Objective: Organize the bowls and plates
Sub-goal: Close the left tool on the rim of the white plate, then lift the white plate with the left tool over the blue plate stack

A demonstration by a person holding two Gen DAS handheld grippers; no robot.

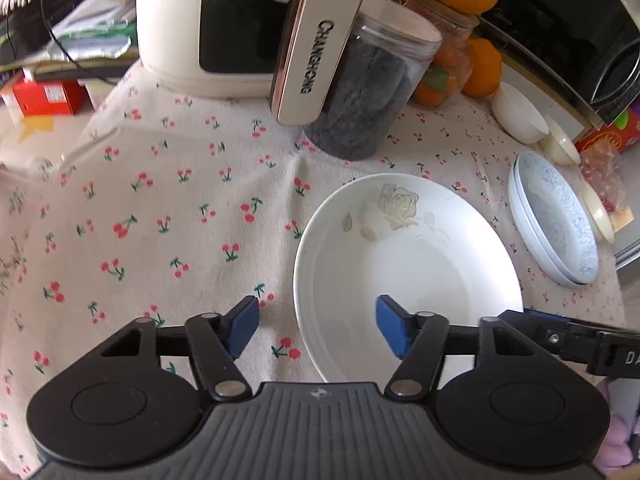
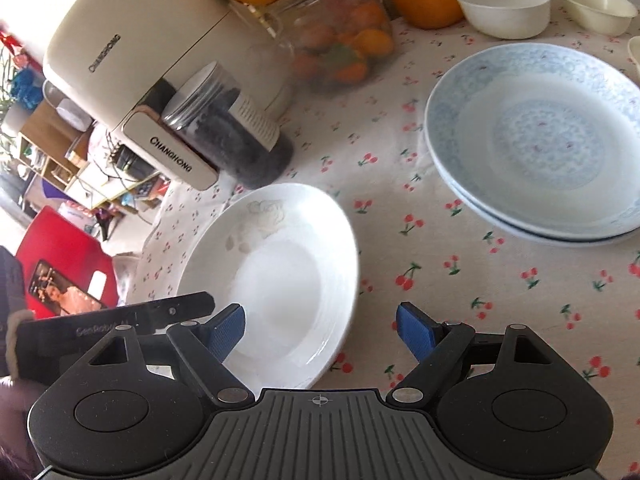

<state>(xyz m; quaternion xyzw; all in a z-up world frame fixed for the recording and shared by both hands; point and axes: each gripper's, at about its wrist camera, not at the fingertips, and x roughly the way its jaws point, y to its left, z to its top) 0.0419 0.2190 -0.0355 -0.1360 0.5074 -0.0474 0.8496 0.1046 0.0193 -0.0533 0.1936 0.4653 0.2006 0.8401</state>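
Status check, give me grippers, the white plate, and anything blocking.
Both grippers, left and right, open, straddling opposite rims of the white rose plate. Plate flat on cloth, not gripped. Dark-filled jar close behind; blue plate stack clear.

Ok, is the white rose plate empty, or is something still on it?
Empty. The white rose plate shows only its bare glossy well and the printed rose in both views; no food or dish lies in it. It sits flat on the cherry tablecloth.

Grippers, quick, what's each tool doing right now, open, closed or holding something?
Left tool: open, straddling the near rim of the white rose plate, not clamped on it.
Right tool: open, holding nothing, the plate's other edge between its blue pads.
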